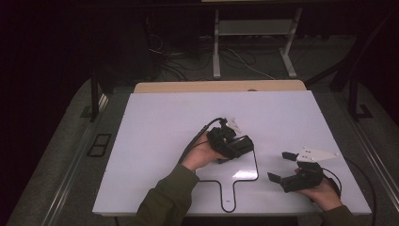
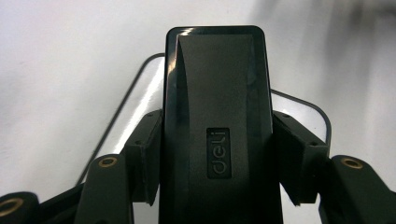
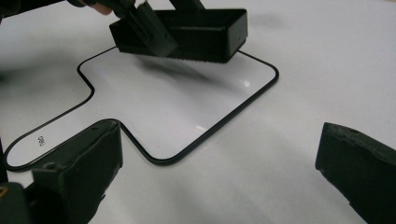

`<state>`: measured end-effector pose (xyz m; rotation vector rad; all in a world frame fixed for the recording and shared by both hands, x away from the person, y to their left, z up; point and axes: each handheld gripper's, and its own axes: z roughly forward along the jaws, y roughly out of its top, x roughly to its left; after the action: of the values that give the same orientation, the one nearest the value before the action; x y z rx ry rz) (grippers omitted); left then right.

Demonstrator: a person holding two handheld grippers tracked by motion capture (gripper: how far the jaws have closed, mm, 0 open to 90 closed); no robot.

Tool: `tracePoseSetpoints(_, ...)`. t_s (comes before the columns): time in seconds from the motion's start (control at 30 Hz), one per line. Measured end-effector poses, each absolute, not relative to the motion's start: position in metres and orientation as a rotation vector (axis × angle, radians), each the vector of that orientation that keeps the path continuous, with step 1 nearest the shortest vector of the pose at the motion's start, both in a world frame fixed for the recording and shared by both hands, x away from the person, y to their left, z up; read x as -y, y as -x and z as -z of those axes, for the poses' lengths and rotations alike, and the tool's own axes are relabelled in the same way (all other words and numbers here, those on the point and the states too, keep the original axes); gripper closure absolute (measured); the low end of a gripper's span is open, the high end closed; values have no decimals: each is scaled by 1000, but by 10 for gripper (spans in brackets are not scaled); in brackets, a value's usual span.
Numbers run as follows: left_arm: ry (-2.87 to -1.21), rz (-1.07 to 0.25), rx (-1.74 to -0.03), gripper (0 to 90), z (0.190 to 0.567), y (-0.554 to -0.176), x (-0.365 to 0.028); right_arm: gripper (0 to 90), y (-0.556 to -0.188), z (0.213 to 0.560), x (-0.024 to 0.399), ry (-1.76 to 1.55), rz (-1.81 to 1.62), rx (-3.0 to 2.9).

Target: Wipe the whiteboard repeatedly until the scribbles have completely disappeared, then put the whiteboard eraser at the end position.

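The left claw point(image 2: 217, 186) grips a black eraser point(image 2: 217, 107) by its long sides, centre frame: probably light, stiff, slick plastic. The right claw point(image 3: 219, 182) stands open.

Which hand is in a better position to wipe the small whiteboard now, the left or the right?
Left. The left gripper already clamps the black eraser just above the paddle-shaped whiteboard. The right gripper is open, holds nothing and sits off to the board's side.
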<state>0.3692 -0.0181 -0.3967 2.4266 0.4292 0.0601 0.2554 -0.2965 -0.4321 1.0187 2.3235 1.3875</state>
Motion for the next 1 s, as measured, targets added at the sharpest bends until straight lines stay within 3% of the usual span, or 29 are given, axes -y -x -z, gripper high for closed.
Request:
tracePoseSetpoints(0.5,-2405,-160,-571,393,388,-432,-11,0,-256,433,294,-1021,-1391,-2329)
tracePoseSetpoints(1.0,-2399,-210,-695,392,419,-497,0,0,-256,434,294,-1028,-1392,-2333)
